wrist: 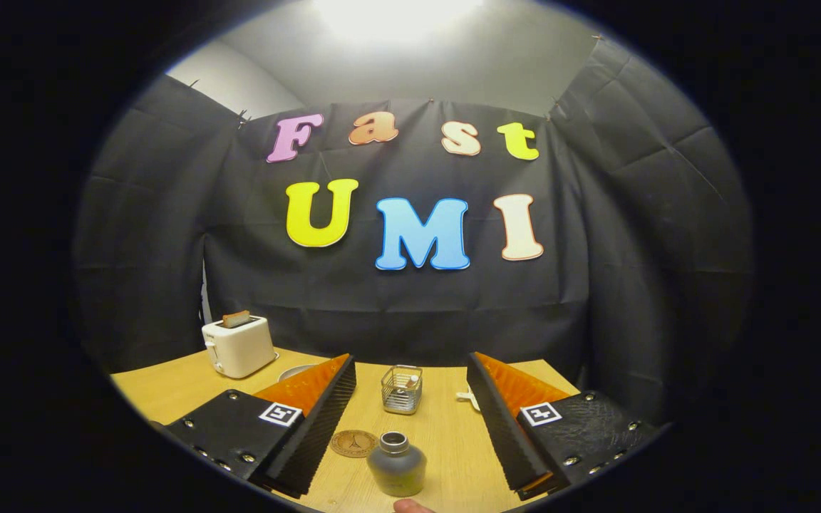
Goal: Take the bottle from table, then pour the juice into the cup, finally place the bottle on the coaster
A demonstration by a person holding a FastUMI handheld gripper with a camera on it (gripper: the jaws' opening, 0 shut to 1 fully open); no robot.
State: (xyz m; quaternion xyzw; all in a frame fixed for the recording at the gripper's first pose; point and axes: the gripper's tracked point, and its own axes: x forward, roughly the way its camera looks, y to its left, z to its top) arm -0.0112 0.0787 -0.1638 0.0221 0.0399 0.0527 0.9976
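Observation:
A small squat bottle (396, 467) with a metal neck stands upright on the wooden table (168, 388), between my two fingers and nearer the left one. My gripper (410, 370) is open, its jaws wide apart and touching nothing. A round brown coaster (354, 443) lies flat just left of the bottle, beside the left finger. Beyond the bottle, a ribbed glass cup (402, 390) stands in the middle of the table.
A white toaster (238, 345) with a slice of bread sticking out stands at the far left. A pale dish rim (295, 371) peeks out behind the left finger, and a small white object (469, 397) behind the right one. A fingertip (412, 506) shows just below the bottle.

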